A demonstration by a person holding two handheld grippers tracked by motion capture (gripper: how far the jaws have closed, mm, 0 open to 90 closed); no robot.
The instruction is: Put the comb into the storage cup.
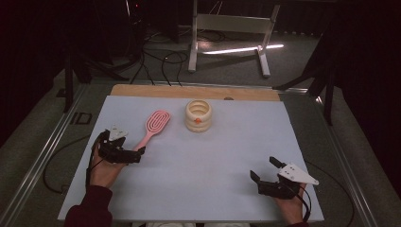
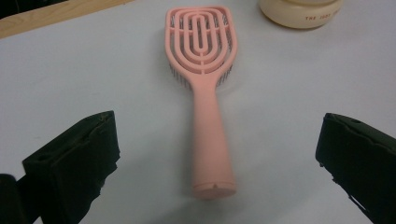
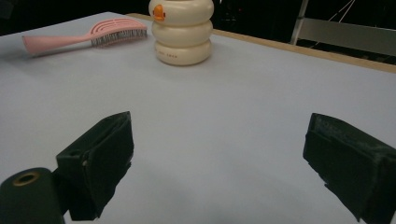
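Right gripper (image 1: 263, 170) idle near table edge, jaws wide. Left gripper (image 1: 135, 153) jaws also wide, straddling pink hairbrush (image 2: 205, 93) handle end, flat left of cream container (image 1: 198, 115). Grasp pending; nothing lifted.

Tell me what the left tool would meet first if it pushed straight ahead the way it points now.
Probably the butt end of the pink hairbrush handle, which lies centred between the left tool's open jaws, with its head beyond. The cream ringed holder sits off that line.
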